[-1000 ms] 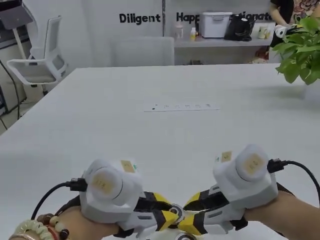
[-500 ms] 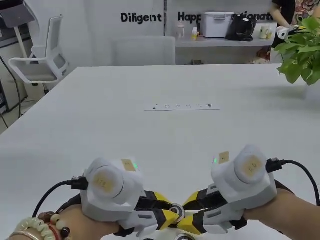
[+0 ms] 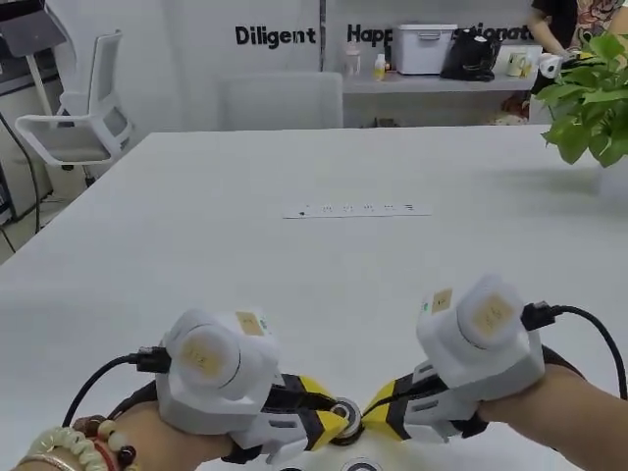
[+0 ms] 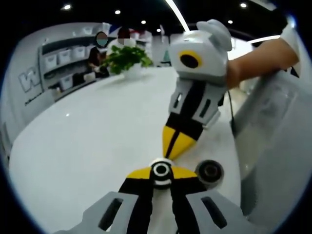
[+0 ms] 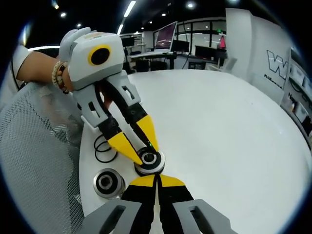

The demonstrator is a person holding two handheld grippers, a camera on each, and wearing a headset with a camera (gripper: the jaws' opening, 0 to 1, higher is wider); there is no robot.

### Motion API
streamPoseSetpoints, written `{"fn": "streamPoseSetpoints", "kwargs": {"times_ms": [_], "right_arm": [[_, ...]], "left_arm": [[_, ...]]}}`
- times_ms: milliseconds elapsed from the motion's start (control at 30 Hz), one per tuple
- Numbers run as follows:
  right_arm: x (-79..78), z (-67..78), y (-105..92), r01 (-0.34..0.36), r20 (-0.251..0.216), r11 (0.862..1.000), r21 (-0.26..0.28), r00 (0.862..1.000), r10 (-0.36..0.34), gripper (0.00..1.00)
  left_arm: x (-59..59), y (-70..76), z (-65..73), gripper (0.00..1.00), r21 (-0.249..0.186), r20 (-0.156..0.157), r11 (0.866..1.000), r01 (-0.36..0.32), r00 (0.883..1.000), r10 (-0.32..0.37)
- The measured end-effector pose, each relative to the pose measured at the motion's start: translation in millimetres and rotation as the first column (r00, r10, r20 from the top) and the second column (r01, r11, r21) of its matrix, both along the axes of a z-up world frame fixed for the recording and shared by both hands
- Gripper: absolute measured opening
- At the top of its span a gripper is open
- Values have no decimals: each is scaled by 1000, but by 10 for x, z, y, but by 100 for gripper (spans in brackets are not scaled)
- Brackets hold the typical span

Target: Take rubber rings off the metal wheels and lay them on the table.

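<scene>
- Left gripper [image 3: 332, 424]: jaws clamped on a metal wheel [image 5: 149, 160] at the table's [image 3: 294, 285] near edge.
- Right gripper [image 3: 373, 410]: jaws closed together, tips against that wheel.
- Wall lettering [image 3: 275, 36]: "Diligent".

Office: swivel chair [image 3: 74, 118], monitors [image 5: 165, 35].

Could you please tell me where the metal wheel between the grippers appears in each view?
Head view: metal wheel, bottom centre.
Left gripper view: low centre, at that view's own jaw tips.
Right gripper view: lower centre, just above its own jaws.
Shared landmark: left gripper, tips at the wheel.
</scene>
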State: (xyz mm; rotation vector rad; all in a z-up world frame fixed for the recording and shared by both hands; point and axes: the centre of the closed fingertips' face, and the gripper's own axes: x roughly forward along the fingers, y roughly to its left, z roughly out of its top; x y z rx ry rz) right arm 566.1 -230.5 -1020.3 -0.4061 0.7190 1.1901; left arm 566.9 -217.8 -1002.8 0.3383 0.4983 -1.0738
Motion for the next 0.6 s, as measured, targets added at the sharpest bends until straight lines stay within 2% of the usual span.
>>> {"fn": "streamPoseSetpoints", "kwargs": {"times_ms": [67,100,133,233,267,300,367,400,600], "right_arm": [[38,40,1,34,-23,999,33,999,-33,0],[35,48,-8,59,-52,997,43,997,-56,0],[39,50,-10,113,-114,992,58,988,-106,0],[64,110,7,187,-198,975,118,967,-162,0],[59,113,5,230,-253,965,123,948,-194,0],[56,101,-5,248,-271,961,119,940,-209,0],[53,120,23,268,-299,952,145,929,-216,0],[60,111,12,279,-308,952,126,923,-230,0],[22,156,63,259,-289,958,123,933,-215,0]], "left_arm": [[-1,1,0,14,0,0,1000,-1,1000,1],[-1,0,1,14,0,0,1000,-1,1000,1],[-2,0,1,14,-1,-1,1000,-2,1000,2],[-4,-3,0,14,-1,-1,1000,-3,1000,3],[-3,-2,-1,14,-2,-1,1000,-3,1000,3],[-4,-3,-1,14,-2,-2,1000,-4,1000,4],[-5,-6,-1,14,-2,-2,1000,-4,1000,4],[-6,-7,-1,14,-1,-1,1000,-4,1000,4],[-8,-6,-2,14,6,5,1000,-3,1000,3]]}}
